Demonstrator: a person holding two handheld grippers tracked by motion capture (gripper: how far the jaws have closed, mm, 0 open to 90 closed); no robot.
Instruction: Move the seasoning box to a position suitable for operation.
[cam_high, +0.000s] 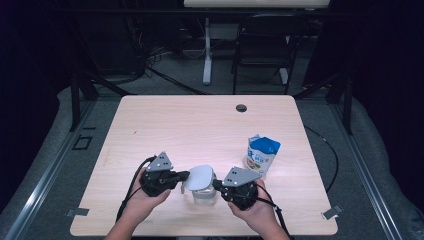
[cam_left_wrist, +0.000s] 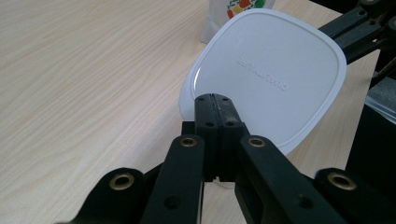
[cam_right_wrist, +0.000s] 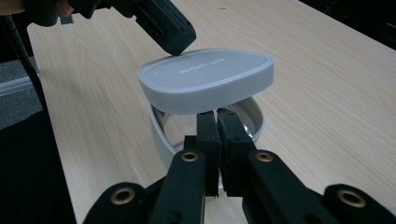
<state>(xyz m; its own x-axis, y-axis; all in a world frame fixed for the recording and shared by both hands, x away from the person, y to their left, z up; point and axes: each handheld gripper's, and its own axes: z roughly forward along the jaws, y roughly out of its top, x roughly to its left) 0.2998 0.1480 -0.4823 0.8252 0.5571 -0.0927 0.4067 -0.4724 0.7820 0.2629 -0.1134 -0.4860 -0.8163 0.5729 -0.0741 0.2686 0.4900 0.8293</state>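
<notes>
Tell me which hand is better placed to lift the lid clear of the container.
Left. The left gripper is shut on the lid's edge, and the lid already tilts above the container. The right gripper is pinching the container's rim, so it probably serves best holding that steady.

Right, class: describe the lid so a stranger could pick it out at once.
Start at the table's near edge, between the two grippers. The lid is the white rounded-square piece held tilted over the clear tub, unlike the blue-and-white pouch standing to its right.
</notes>
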